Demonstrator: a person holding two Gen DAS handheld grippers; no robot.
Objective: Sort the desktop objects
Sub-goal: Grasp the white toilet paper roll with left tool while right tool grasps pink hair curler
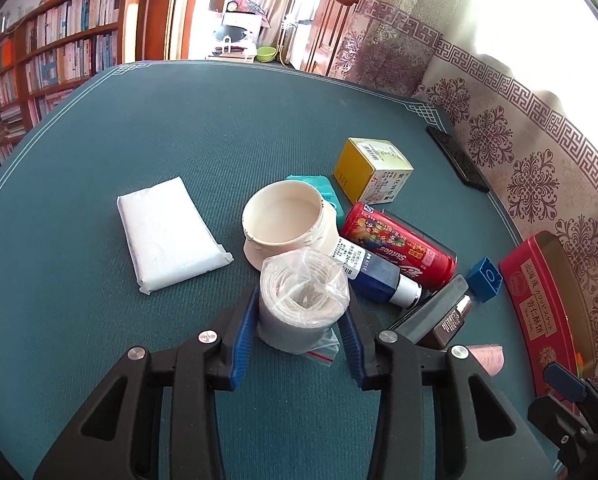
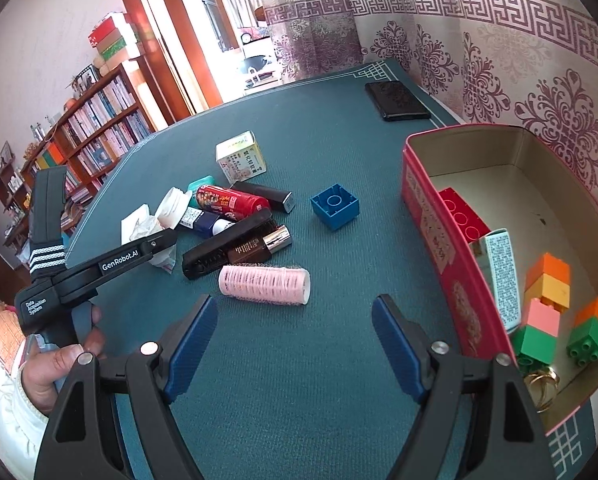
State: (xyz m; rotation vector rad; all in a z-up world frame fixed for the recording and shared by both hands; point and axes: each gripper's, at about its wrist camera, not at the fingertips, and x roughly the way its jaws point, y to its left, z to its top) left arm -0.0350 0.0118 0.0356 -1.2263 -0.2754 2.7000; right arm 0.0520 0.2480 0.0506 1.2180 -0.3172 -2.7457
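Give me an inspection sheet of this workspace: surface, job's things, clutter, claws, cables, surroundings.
Surface: teal table mat.
Job's things: bagged roll; white cup, red can, yellow box, blue brick and pink roller out on the mat; red tin holds bricks.
Clutter: white packet; black case.
Claws: left claw shut on the bagged roll; right claw open, nothing between.
Cables: nothing seen.
Surroundings: bookshelf, patterned curtain.
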